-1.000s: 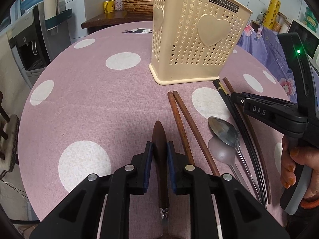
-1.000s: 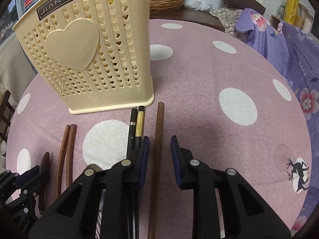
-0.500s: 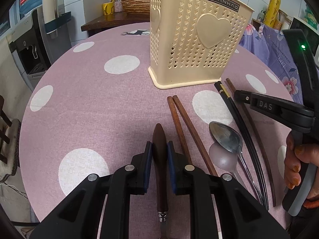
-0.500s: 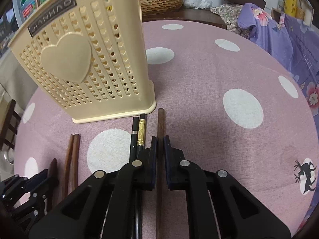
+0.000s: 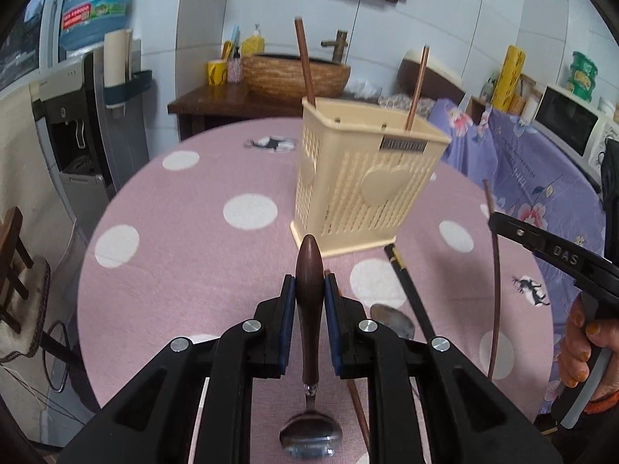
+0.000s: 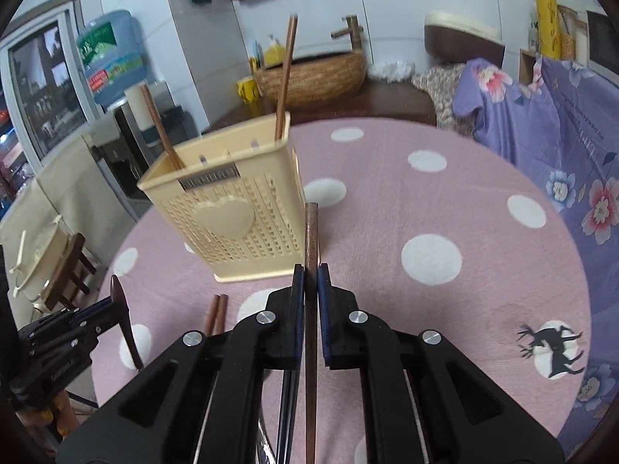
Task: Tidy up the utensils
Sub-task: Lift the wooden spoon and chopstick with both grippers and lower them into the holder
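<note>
The left gripper (image 5: 309,290) was clenched on the dark wooden handle of a spoon (image 5: 309,294), its metal bowl hanging at six o'clock. The right gripper (image 6: 310,274) was clamped on a brown chopstick (image 6: 311,232) pointing to twelve o'clock. Black chopsticks (image 5: 410,294) lay on the pink dotted table (image 5: 185,270). Beyond stood the cream holder (image 5: 363,185), two brown chopsticks (image 5: 305,65) upright inside.

Home kitchen: microwave (image 5: 567,125), water dispenser (image 5: 75,116), polka-dot table (image 5: 193,255).
</note>
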Available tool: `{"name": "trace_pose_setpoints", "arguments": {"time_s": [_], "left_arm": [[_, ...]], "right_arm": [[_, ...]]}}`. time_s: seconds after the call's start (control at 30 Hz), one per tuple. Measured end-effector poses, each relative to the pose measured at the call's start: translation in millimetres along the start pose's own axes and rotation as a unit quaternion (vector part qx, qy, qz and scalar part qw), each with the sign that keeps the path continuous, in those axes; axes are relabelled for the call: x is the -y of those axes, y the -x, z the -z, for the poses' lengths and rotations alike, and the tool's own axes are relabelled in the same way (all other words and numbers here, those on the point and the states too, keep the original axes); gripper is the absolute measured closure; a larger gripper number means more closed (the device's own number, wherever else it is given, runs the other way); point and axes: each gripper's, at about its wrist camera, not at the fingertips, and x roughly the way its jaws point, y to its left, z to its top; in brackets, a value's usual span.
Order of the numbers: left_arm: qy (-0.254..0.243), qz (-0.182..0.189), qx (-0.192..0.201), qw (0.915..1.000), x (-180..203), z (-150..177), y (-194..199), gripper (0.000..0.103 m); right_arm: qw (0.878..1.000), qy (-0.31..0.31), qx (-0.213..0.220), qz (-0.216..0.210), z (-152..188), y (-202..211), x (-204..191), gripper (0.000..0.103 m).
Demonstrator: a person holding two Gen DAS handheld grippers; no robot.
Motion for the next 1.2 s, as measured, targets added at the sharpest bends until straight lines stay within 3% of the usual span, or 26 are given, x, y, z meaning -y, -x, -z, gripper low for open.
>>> {"name": "trace_pose_setpoints", "arguments": {"time_s": [0.3, 0.87, 1.03, 1.2], "left_arm": [[-0.013, 0.001, 0.032, 0.9994, -0.5, -8.8, 26.0, 0.087], [-0.029, 0.009, 0.044, 0.9986, 0.6, -18.0, 38.7, 0.087], [-0.027, 0.03, 0.056, 0.9976, 2.5, -38.8, 48.2, 0.087], [-0.02, 0.054, 0.107, 0.9926, 9.0, -86.4, 74.0, 0.087]], "right_arm": [[0.999, 0.032, 0.035, -0.026, -6.1, 68.1, 1.3, 0.095], [0.997, 0.041, 0.053, -0.042, -11.9, 92.4, -5.7, 0.095], [0.995, 0.042, 0.075, -0.044, -33.1, 99.6, -16.5, 0.095], [0.991, 0.035, 0.12, -0.042, -76.5, 110.6, -31.2, 0.095]]}}
